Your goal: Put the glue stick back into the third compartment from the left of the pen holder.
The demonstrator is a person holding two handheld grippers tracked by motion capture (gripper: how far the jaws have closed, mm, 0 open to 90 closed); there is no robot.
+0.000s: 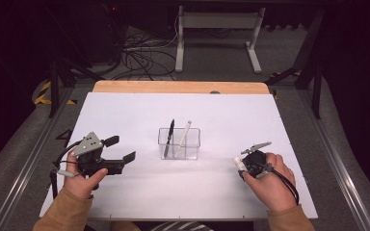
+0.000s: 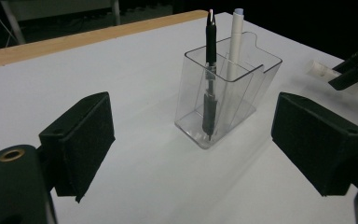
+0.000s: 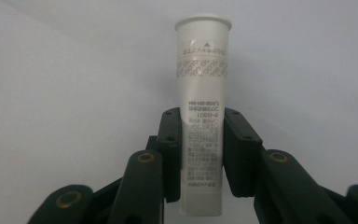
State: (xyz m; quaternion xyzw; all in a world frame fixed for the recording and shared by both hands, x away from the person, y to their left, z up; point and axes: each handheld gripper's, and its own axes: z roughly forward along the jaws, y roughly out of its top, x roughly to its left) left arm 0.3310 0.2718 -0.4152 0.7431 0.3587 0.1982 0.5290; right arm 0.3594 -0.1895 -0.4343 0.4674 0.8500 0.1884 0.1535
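A clear plastic holder (image 1: pixel 179 143) (image 2: pixel 228 88) stands at the middle of the white table. In it lean a black pen (image 1: pixel 169 134) (image 2: pixel 210 42) and a white pen (image 1: pixel 185 132) (image 2: pixel 237 32). My left gripper (image 1: pixel 121 148) (image 2: pixel 200 140) rests to the holder's left, open, jaws wide apart with nothing between them, pointing toward the holder. To the holder's right, my right gripper (image 1: pixel 243 168) (image 3: pixel 201 149) is shut on a white printed tube (image 1: pixel 238 161) (image 3: pixel 203 70). The tube's capped end sticks out past the pads (image 3: pixel 170 149). The left gripper view also has the tube (image 2: pixel 319 70) at its far right.
The white sheet (image 1: pixel 125 110) covers the table, with a wooden edge (image 1: pixel 173 87) along the far side. Beyond it are a floor with cables (image 1: pixel 139 57) and a white stand (image 1: pixel 217 29). A metal rail (image 1: pixel 332 159) runs along the table's right side.
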